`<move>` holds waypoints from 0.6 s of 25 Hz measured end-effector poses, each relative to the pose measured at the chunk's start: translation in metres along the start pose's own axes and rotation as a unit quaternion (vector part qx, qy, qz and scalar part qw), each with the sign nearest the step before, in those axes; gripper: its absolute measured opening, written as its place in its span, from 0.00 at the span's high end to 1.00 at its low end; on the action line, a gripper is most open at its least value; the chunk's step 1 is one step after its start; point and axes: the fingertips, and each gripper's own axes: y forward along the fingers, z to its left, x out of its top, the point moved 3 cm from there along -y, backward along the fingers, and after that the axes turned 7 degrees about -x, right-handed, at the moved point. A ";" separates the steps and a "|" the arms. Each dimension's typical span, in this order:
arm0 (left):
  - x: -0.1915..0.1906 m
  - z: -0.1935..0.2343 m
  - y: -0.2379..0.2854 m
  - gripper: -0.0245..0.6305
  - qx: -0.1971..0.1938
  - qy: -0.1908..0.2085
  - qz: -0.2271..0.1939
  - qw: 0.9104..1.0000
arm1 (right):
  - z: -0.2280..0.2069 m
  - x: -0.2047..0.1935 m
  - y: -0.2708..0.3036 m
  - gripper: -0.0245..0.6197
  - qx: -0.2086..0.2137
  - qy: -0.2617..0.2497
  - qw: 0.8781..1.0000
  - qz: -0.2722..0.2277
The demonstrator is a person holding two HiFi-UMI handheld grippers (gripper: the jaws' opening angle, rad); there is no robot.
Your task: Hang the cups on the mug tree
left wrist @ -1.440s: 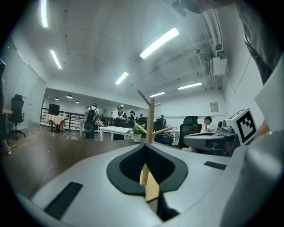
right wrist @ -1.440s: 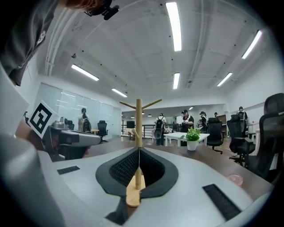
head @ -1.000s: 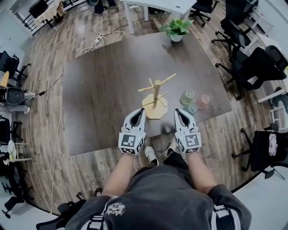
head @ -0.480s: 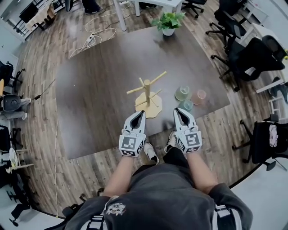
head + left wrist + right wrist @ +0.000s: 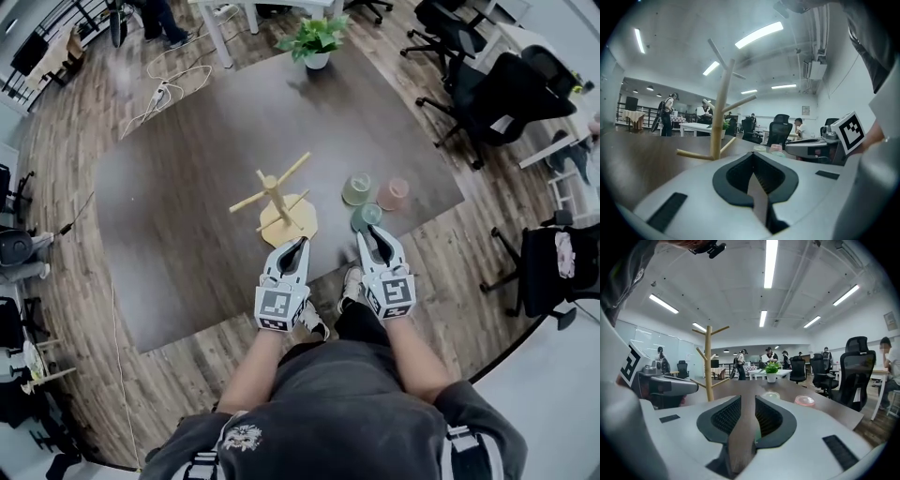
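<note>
A wooden mug tree [image 5: 275, 192] stands near the front edge of the dark table [image 5: 178, 187], with bare pegs. To its right three cups sit upright: green [image 5: 357, 188], pink [image 5: 395, 193] and teal [image 5: 367, 217]. My left gripper [image 5: 295, 246] is shut and empty, just in front of the tree's base; the tree [image 5: 719, 112] rises ahead of its jaws [image 5: 752, 153]. My right gripper [image 5: 373, 234] is close behind the teal cup. Its jaws are opening, with a narrow gap and nothing between them [image 5: 748, 397]. The green cup [image 5: 770, 395] and pink cup [image 5: 804, 400] lie beyond.
A potted plant [image 5: 314, 42] stands at the table's far edge. Black office chairs [image 5: 487, 89] crowd the right side, with another chair [image 5: 553, 272] at the near right. Cables [image 5: 164, 89] lie on the wooden floor at the far left. My feet show below the table's front edge.
The view has swung, so the tree and cups now sit further left and higher. The right gripper has come in line behind the teal cup and its jaws have parted slightly.
</note>
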 end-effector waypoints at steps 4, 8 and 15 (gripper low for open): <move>-0.007 -0.012 0.017 0.95 -0.017 -0.001 0.010 1.000 | -0.018 -0.011 0.003 0.65 -0.023 0.006 1.000 0.019; -0.008 -0.018 0.030 0.95 -0.022 -0.001 0.017 1.000 | -0.032 -0.025 0.011 0.53 -0.033 0.015 0.999 0.038; -0.023 -0.020 0.041 0.95 -0.023 -0.006 0.034 0.999 | -0.047 -0.050 0.030 0.49 -0.042 0.017 0.996 0.078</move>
